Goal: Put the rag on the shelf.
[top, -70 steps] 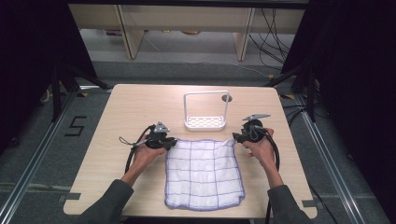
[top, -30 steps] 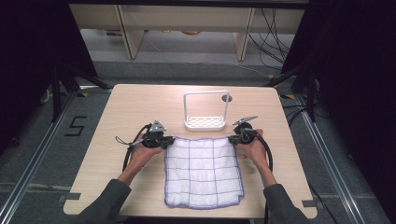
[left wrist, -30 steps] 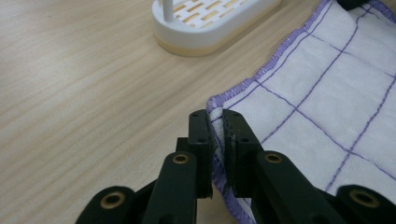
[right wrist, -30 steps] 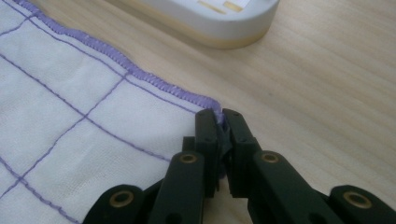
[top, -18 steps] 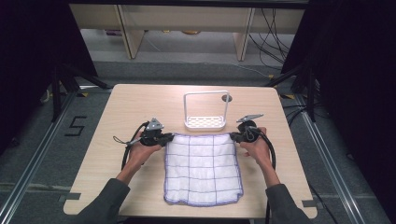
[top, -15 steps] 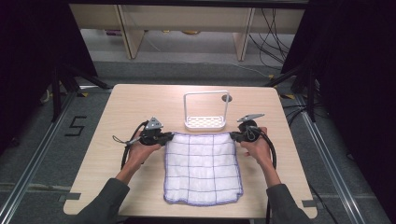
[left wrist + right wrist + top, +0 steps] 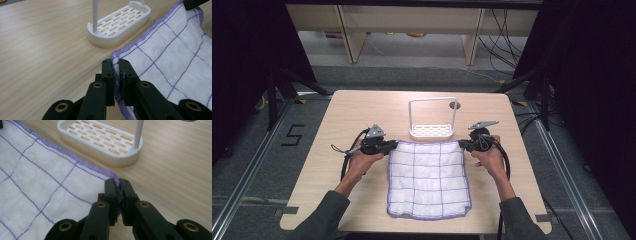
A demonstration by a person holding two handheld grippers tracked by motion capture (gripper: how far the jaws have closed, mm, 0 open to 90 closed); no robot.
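My left tongs (image 7: 116, 72) are clenching the near-left far corner of the cloth (image 7: 175, 60), the purple hem pinched flat between the two black jaws. My right tongs (image 7: 119, 192) are gripping the opposite far corner of the same cloth (image 7: 37, 177) in the same way, jaws pressed together on the stitched edge.

From the high view I am seeing the left tongs (image 7: 388, 146) and the right tongs (image 7: 463, 145) sitting at the two far corners of the cloth (image 7: 428, 180), with its far edge running straight between them. The cloth is white with a purple grid and a purple border, and it is lying spread on the tabletop (image 7: 362, 110), its near edge reaching toward the near side of the tabletop between my forearms.

Just beyond the cloth's far edge a white slotted rack (image 7: 432, 131) with a tall loop handle is standing upright on the tabletop; in the left tongs' view its base (image 7: 118, 23) is lying just beside the hem, and I cannot tell whether they are touching.
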